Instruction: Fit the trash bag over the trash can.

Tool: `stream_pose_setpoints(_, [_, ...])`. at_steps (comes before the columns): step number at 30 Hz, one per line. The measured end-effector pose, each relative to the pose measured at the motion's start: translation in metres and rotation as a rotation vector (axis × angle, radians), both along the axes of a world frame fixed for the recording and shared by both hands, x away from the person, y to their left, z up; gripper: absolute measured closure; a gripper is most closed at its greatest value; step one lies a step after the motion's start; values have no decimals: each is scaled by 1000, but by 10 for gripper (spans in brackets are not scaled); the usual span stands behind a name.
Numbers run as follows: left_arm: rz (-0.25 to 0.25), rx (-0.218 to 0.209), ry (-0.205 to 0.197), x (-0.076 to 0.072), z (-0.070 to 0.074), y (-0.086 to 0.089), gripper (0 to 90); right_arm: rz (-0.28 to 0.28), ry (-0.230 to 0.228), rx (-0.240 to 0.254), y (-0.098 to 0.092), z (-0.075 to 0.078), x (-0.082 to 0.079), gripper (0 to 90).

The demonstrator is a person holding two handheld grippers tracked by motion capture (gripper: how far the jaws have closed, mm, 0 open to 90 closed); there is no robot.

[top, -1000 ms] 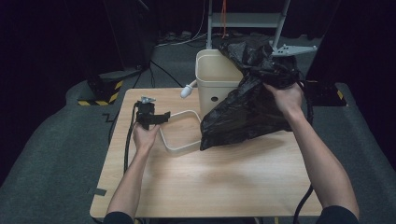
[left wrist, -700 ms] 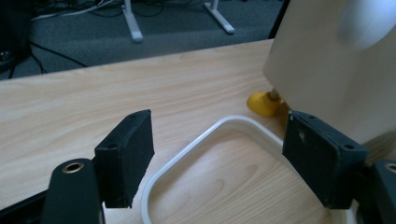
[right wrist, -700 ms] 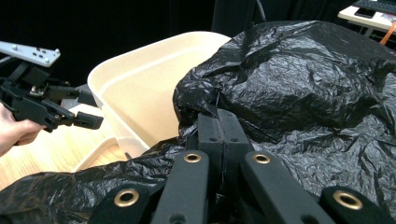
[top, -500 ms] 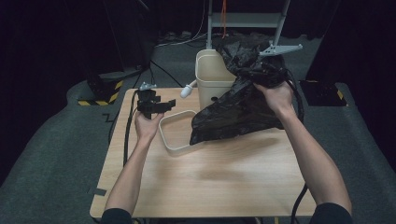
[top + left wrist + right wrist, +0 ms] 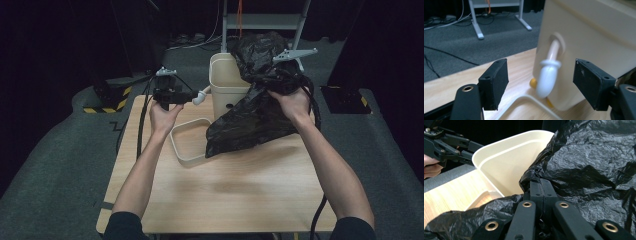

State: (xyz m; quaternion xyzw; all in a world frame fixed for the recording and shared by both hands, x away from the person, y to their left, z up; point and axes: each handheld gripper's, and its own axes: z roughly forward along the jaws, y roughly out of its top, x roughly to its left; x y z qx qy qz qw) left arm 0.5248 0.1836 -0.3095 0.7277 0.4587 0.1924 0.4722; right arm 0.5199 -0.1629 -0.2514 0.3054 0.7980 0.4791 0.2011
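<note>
High view: black bin bag (image 5: 255, 117) now hangs against the cream bin (image 5: 227, 82), its lower end draped on the table (image 5: 240, 195), pinched in the clenched right tool (image 5: 541, 185). Left tool (image 5: 197, 96) has risen from the loose rim (image 5: 189, 142); its jaws have just been narrowing, empty, astride the bin's handle (image 5: 548, 73). Lining likely comes next. Dark carpeted room, cables.

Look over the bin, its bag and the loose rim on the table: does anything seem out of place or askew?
Yes. The black bag is not lining the bin; it drapes crumpled over one side onto the table, pinched by the right tongs. The bin's rim frame lies detached on the table beside it.
</note>
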Motion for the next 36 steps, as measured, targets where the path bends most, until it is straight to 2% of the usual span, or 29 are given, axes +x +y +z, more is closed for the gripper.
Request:
stream_pose_setpoints(3, [-15, 3, -9, 2, 10, -7, 285, 1, 4, -2, 2, 0, 1, 900])
stream_pose_setpoints(10, [-29, -18, -25, 8, 24, -15, 287, 27, 32, -23, 10, -5, 4, 900])
stream_pose_setpoints(13, [-39, -6, -37, 9, 31, -20, 289, 35, 40, -26, 12, -6, 5, 900])
stream_pose_setpoints(19, [-43, 1, -51, 12, 44, -28, 295, 46, 22, -11, 15, 0, 5, 900])
stream_pose_setpoints(25, [-41, -11, -69, 12, 53, -29, 288, 77, 33, -31, 26, -2, 5, 900])
stream_pose_setpoints(28, [-54, 18, -58, 14, 55, -34, 282, 86, 50, -30, 29, -5, 8, 900])
stream_pose_setpoints(32, [-85, 8, -64, 16, 60, -44, 268, 94, 63, -25, 31, -7, 9, 900])
stream_pose_setpoints(36, [-123, 32, -43, 21, 63, -62, 237, 107, 74, -27, 32, -6, 9, 900])
